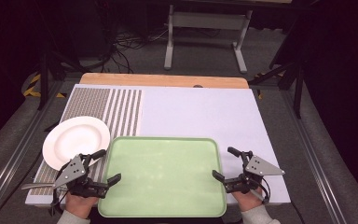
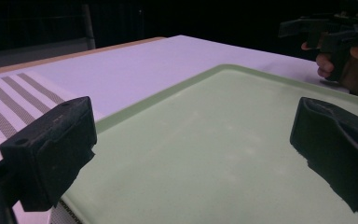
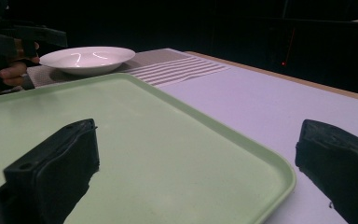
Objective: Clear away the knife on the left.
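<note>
Two claws flanking a green tray on a white surface.
The left claw (image 1: 107, 165) and right claw (image 1: 223, 163) are both spread, holding nothing — each straddles a near corner of the green tray (image 1: 161, 175); a white plate (image 1: 76, 140) lies just left of it, on the striped mat (image 1: 107, 109).

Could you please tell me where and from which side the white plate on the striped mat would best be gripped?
Probably at its near rim. The round, shallow white plate sits flat on the grey-striped mat, so only its thin raised lip offers a hold. The open left gripper is already just in front of it; coming in low from the person's side, one of the fingers could slide under the rim and one over it. The pale green tray lies to the right.
</note>
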`<state>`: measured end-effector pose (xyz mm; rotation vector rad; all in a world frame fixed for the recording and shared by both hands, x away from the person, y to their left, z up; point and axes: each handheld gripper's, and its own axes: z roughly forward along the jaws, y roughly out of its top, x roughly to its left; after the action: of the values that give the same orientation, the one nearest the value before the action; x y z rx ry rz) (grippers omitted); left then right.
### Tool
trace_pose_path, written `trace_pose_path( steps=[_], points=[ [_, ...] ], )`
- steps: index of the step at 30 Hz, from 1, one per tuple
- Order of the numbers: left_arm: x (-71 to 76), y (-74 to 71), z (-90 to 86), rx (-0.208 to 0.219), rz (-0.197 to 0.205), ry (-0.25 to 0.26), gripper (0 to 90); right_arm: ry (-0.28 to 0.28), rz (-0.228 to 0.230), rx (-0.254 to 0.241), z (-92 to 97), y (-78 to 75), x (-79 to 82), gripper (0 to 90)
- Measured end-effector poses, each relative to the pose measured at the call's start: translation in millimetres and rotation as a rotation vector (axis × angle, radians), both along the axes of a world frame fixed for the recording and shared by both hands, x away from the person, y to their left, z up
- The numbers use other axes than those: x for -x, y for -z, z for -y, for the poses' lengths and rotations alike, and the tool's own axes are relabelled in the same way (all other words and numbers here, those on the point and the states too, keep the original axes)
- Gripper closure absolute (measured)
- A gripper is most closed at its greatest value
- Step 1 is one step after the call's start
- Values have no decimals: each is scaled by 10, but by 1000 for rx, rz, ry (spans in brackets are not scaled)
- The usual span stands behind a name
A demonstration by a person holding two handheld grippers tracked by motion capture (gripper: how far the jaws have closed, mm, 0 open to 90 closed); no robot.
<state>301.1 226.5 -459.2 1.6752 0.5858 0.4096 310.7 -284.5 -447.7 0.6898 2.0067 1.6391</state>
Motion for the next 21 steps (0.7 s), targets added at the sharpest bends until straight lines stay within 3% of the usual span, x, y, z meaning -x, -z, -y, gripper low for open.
trace_pose_path(
  steps=[4,14,21],
  points=[
    [-1,-35,-12,-13,6,-3,16,-1,-8,-19,19,-1,-1,2],
    [5,-122,-87,18,-8,41,16,5,-1,-10,9,-13,6,2],
    [1,-280,-134,-64,-24,77,38,2,-7,-25,17,-13,-22,2]
  ],
)
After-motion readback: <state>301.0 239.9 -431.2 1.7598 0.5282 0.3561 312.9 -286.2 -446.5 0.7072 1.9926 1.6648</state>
